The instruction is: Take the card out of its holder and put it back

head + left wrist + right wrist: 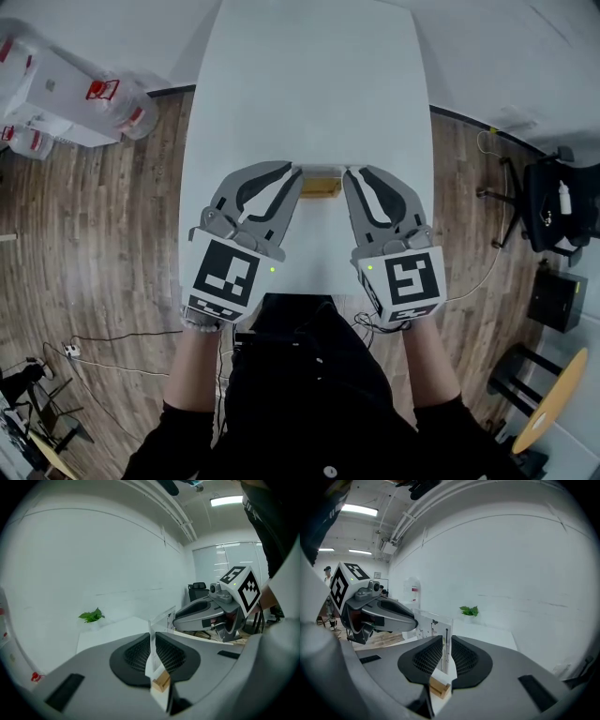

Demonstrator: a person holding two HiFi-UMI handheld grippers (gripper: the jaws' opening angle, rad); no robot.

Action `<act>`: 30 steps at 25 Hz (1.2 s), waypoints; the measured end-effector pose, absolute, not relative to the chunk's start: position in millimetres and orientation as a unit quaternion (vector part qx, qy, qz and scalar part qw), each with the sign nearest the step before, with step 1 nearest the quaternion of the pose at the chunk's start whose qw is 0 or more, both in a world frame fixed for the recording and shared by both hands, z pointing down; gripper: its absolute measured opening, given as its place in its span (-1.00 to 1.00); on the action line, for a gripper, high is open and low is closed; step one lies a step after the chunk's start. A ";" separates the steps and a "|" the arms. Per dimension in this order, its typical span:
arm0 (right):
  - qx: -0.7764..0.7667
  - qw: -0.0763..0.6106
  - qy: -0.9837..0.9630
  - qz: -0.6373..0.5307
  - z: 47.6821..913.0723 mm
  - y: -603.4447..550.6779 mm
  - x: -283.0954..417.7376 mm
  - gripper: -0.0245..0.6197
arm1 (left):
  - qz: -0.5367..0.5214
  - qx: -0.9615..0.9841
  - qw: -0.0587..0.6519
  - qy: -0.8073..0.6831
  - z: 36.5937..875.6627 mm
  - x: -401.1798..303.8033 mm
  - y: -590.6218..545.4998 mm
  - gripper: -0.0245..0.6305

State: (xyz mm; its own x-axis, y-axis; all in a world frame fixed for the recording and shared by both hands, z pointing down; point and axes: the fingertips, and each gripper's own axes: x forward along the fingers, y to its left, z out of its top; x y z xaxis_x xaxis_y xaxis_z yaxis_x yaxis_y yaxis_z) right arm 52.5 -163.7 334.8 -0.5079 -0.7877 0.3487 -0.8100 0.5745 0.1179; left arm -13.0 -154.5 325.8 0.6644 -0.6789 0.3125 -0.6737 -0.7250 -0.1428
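Observation:
A small wooden holder (321, 186) stands near the front middle of the white table (309, 84), with a clear printed card (432, 626) upright in its slot. My left gripper (296, 174) is at the holder's left end and my right gripper (350, 174) at its right end. In the left gripper view the card's edge (151, 651) runs between the nearly closed pads, the holder (161, 681) just below them. In the right gripper view the jaws (445, 651) likewise pinch the card above the holder (440, 686). Each gripper view shows the other gripper across the card.
A small green plant (92, 616) sits at the table's far end. Plastic containers (75, 98) lie on the wooden floor at the left. An office chair (562, 202) and a round table (553, 398) stand at the right. Cables trail on the floor near the person's feet.

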 end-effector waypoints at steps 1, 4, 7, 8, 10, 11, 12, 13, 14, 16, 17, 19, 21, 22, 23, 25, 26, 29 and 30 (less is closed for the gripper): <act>0.460 0.187 -0.867 0.033 338.1 -164.1 52.8 -0.65 | -0.177 -0.912 0.007 0.369 328.7 -12.6 -154.6 -0.78; 0.459 0.193 -0.866 0.039 347.5 -164.5 52.5 -0.65 | -0.184 -0.913 0.005 0.364 337.1 -12.7 -154.5 -0.79; 0.461 0.197 -0.864 0.049 356.7 -164.4 53.3 -0.65 | -0.187 -0.913 -0.001 0.363 345.2 -13.1 -154.7 -0.79; 0.461 0.199 -0.863 0.051 359.1 -164.5 53.4 -0.65 | -0.187 -0.913 -0.004 0.362 348.0 -13.1 -154.7 -0.79; 0.460 0.202 -0.863 0.052 364.2 -164.4 53.3 -0.65 | -0.187 -0.913 -0.010 0.362 353.7 -13.2 -154.6 -0.79; 0.460 0.204 -0.863 0.054 366.8 -164.2 53.4 -0.65 | -0.187 -0.913 -0.013 0.361 356.6 -13.1 -154.4 -0.79; 0.459 0.206 -0.863 0.055 369.3 -163.9 53.5 -0.65 | -0.188 -0.914 -0.015 0.360 359.2 -13.0 -154.1 -0.79; 0.458 0.207 -0.862 0.057 371.8 -163.8 53.7 -0.65 | -0.189 -0.914 -0.017 0.359 361.5 -12.7 -153.9 -0.79; 0.458 0.209 -0.862 0.059 373.9 -163.9 54.1 -0.65 | -0.191 -0.914 -0.018 0.358 363.4 -12.3 -154.0 -0.79; 0.457 0.211 -0.862 0.062 377.2 -164.3 55.1 -0.65 | -0.193 -0.914 -0.019 0.356 366.2 -11.1 -154.4 -0.79; 0.457 0.212 -0.862 0.063 378.7 -164.2 55.7 -0.65 | -0.194 -0.914 -0.020 0.356 367.5 -10.5 -154.5 -0.79; 0.456 0.214 -0.861 0.065 382.1 -163.6 56.9 -0.65 | -0.195 -0.914 -0.023 0.356 370.3 -9.4 -154.1 -0.79; 0.456 0.215 -0.861 0.067 385.7 -163.1 57.8 -0.65 | -0.195 -0.914 -0.025 0.355 373.7 -8.5 -153.6 -0.79; 0.456 0.216 -0.861 0.068 387.4 -162.9 58.3 -0.65 | -0.196 -0.914 -0.026 0.354 375.3 -8.0 -153.4 -0.79; 0.456 0.217 -0.861 0.069 388.9 -162.9 58.7 -0.65 | -0.196 -0.914 -0.027 0.353 376.8 -7.6 -153.4 -0.79; 0.455 0.219 -0.860 0.071 391.6 -163.1 59.0 -0.65 | -0.198 -0.915 -0.028 0.351 379.5 -7.1 -153.7 -0.79; 0.454 0.220 -0.860 0.071 392.8 -163.6 59.0 -0.65 | -0.198 -0.915 -0.028 0.351 380.7 -7.1 -154.0 -0.79; 0.454 0.222 -0.860 0.072 395.8 -164.6 57.9 -0.65 | -0.198 -0.916 -0.029 0.349 383.9 -8.2 -154.8 -0.79; 0.453 0.223 -0.860 0.072 396.6 -164.7 57.4 -0.65 | -0.198 -0.916 -0.029 0.349 384.6 -8.6 -154.9 -0.79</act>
State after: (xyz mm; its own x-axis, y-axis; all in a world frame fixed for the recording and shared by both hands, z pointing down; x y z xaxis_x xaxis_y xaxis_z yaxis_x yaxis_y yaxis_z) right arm 57.4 -164.7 396.6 -0.4896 -0.7474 0.4491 -0.8119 0.5786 0.0777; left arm -8.6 -154.9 384.6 0.6784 -0.6270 0.3829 -0.6501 -0.7551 -0.0847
